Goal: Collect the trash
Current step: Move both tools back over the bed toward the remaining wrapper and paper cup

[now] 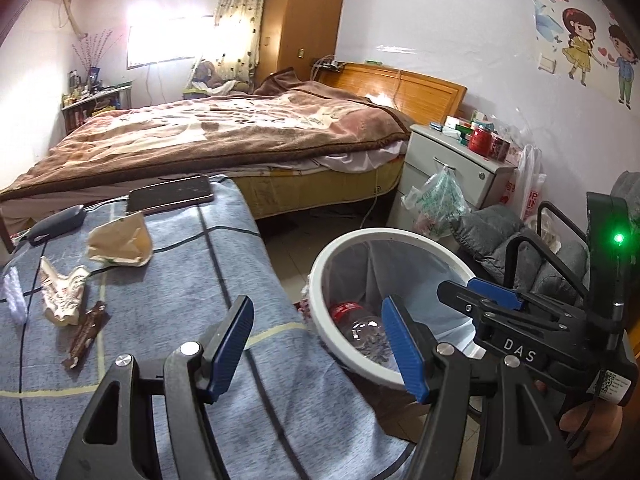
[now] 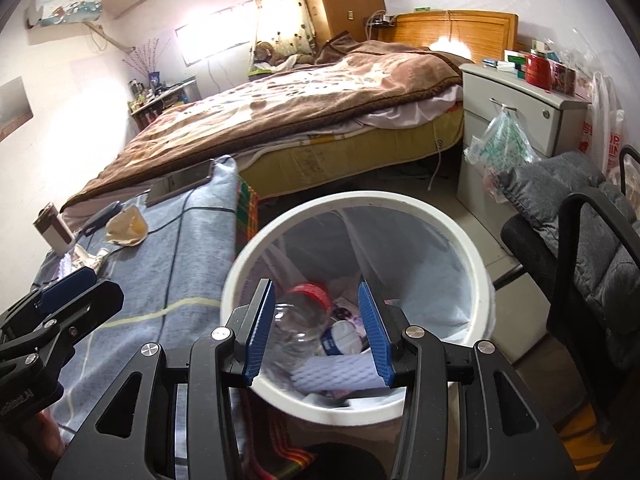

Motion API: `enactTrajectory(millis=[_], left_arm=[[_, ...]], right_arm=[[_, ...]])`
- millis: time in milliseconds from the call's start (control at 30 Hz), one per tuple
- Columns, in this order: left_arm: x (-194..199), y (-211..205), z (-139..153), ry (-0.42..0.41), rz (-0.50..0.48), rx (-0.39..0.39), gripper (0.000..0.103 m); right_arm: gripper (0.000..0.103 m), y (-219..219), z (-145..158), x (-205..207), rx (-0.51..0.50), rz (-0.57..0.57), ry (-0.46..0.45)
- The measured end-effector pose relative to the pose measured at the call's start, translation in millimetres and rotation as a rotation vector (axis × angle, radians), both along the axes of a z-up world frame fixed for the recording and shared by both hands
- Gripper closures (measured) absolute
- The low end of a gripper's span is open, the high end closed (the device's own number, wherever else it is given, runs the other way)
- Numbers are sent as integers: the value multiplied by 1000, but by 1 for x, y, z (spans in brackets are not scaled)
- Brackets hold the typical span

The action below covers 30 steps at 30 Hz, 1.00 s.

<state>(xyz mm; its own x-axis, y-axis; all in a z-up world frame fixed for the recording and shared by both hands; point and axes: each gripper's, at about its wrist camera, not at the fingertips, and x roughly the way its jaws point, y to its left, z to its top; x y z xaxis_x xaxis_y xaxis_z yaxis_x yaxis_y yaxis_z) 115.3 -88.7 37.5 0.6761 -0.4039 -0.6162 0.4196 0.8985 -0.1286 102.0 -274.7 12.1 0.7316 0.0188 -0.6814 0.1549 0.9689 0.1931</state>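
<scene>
Right up close, the right gripper (image 2: 316, 330) hangs over the white bin (image 2: 476, 268), blue pads spread, nothing pinched between them. Straight below, inside the bin's pale liner, lies a clear plastic bottle (image 2: 298, 326) with a red label band, on its side, and at about four o'clock from it a small blue-and-white container (image 2: 340, 340) and a white ribbed piece (image 2: 340, 374).

Over to the left gripper (image 1: 318, 346): its jaws stand apart too, empty, poised above the edge where the bench (image 1: 168, 308) meets the bin. The bench wears a blue-grey cloth with dark and cream lines.

Now the trash waiting on that cloth, off at ten o'clock from the left gripper. Nearest, a brown snack wrapper (image 1: 86, 334), long, thin and flattened, its end torn pale. Touching its upper end, a crumpled silvery-white wrapper (image 1: 62, 292), heavily creased. At the far left edge, a bit of white ribbed material (image 1: 14, 294). Further back, a cream paper bag (image 1: 120, 240), scrunched open, with a yellowish inside.

Beyond it, a dark phone (image 1: 170, 194) lies flat at the bench's far end, a dark grey mouse (image 1: 56, 222) at its eight o'clock.

Past the bench, the bed (image 1: 224, 132) under a brown blanket, a white nightstand (image 1: 452, 168) at its three o'clock with a plastic bag hanging from the drawer, and a grey padded chair (image 2: 580, 220) beside the bin.
</scene>
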Motion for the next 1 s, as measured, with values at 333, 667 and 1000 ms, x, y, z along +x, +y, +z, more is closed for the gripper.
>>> enactTrajectory(millis=[333,667,1000], left_arm=[[-6,45,2,-16,81,-14,34],[-10,95,2,-17,180,-20,34],[-14,153,-1,-17,289,-23,34]], right_arm=[[57,34,3,5,0,70,-19],[57,75,6,12,-16,155,-26],[57,121,5,21,-25,249,-22]])
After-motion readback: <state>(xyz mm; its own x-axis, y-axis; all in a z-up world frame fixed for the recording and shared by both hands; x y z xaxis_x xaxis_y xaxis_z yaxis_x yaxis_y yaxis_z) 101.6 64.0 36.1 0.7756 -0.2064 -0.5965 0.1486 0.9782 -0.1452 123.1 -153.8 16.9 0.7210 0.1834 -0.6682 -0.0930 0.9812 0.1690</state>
